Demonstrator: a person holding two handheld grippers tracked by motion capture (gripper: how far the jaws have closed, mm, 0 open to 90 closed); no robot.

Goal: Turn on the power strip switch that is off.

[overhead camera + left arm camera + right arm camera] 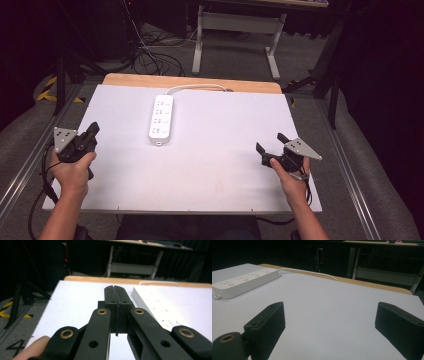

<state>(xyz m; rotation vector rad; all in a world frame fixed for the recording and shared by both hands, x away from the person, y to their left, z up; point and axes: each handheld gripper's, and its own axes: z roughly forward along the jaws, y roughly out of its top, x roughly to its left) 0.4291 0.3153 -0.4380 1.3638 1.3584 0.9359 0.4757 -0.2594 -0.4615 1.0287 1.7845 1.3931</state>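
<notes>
The left tool (93, 129) rests at the tabletop's (215, 170) nine o'clock edge with its jaws pressed together on nothing, while the right tool (270, 142) waits at four o'clock, jaws wide apart and empty. This looks like the step before an approach; the next move likely calls for reaching toward the power strip (161, 120). It is white and oblong, lying flat at eleven o'clock, cord (200, 87) trailing off the far edge.

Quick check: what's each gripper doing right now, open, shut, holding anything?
Left gripper: shut, nothing between the jaws.
Right gripper: open, nothing between the jaws, above the white board.
</notes>
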